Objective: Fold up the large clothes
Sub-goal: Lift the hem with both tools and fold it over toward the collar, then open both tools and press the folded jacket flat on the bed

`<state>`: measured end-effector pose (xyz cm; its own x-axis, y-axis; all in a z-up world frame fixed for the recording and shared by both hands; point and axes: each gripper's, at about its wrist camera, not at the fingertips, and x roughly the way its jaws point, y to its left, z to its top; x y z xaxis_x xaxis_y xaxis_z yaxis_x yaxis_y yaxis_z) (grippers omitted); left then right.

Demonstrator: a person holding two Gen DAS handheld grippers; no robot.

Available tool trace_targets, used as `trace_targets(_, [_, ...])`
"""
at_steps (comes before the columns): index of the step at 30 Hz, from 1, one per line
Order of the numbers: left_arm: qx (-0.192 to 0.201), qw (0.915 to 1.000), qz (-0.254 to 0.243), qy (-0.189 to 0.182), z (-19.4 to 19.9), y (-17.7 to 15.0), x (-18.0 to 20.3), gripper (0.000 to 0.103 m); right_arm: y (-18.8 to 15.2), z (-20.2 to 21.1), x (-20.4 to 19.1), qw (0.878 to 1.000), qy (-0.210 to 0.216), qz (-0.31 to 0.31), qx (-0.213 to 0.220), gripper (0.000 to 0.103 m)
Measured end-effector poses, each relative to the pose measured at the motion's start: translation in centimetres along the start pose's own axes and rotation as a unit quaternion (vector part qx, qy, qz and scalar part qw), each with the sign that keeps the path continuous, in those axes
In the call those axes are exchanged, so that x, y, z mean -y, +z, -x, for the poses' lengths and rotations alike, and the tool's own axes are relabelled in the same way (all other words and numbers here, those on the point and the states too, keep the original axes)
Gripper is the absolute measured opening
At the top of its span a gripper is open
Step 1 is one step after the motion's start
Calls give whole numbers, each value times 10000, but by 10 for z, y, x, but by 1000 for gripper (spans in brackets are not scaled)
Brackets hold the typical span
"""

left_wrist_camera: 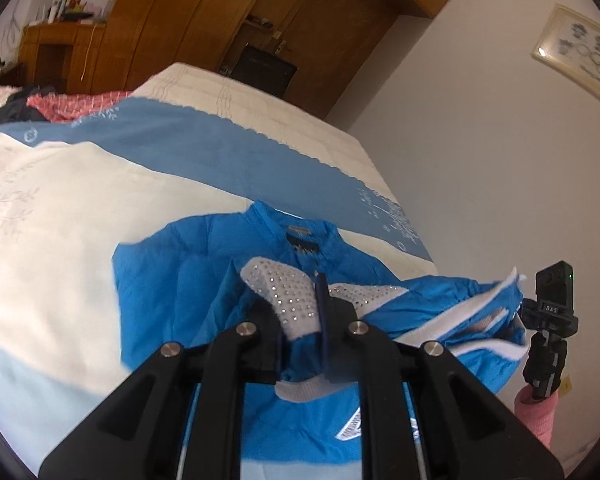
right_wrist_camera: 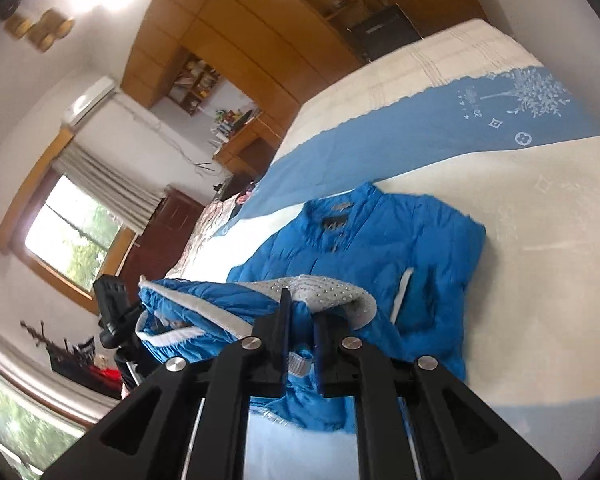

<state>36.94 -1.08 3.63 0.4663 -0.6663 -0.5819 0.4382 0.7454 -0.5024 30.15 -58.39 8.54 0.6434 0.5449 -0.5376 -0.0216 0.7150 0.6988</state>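
My left gripper (left_wrist_camera: 300, 320) is closed on the grey studded hem of the blue jacket (left_wrist_camera: 204, 248), and my right gripper (right_wrist_camera: 302, 320) pinches the same hem. The rest of the jacket lies ahead of both tools on the bed (left_wrist_camera: 52, 208), collar farthest away.

A blue jacket (left_wrist_camera: 172, 280) lies on a cream and blue bedspread (left_wrist_camera: 80, 208) at lower centre of the frame, its collar toward the top. In the foreground the left gripper (left_wrist_camera: 300, 312) is clamped on the jacket's grey, stud-dotted hem (left_wrist_camera: 284, 284), lifting it over the body of the garment. At lower right the right gripper (left_wrist_camera: 550, 320) grips the same raised edge. Wooden wardrobes (left_wrist_camera: 204, 20) fill the background.
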Motion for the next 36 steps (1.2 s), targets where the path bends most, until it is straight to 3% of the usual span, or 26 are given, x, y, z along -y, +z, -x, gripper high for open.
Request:
trace_targets(10, [-690,9952,548,437,-108,47,-64,12,66,-67,67,9972,-211,-682,-235,10])
trace_targets(15, [-1056,9910,812,127,-126,47,-89,16,72,-86,82,9965,-291,-653,-434,15])
trace_targets(18, [-1187,9875,1012,-205,-121,49,-96,21,70,-81,87,9967,-107,-681,-429,21])
trace_targets(19, [-1251,9847,1139,-409,-116,50,-100,24,69,-79,88,9968,-127,-673,-404,25])
trace_targets(21, [-1306,9803,1285,-742,-100,49,-103,34,65,-66,88,9975,-320,-553,-288,45])
trace_targets(23, [-1197,9822,1194,-817,-79,49,-101,43,60,-53,83,9983,-409,-378,-183,49])
trace_targets(26, [-939,9880,1004,-702,-44,47,-101,47,51,-42,77,9978,-610,-136,-196,49])
trace_targets(29, [-717,9949,702,-142,-19,36,-97,48,41,-47,67,9947,-964,185,-321,50])
trace_targets(31, [-766,9955,494,276,-19,22,-93,48,33,-64,62,9896,-1297,380,-491,57])
trace_targets(36, [-1015,9929,28,625,-44,-10,-76,48,17,-116,57,9713,-2061,775,-902,60])
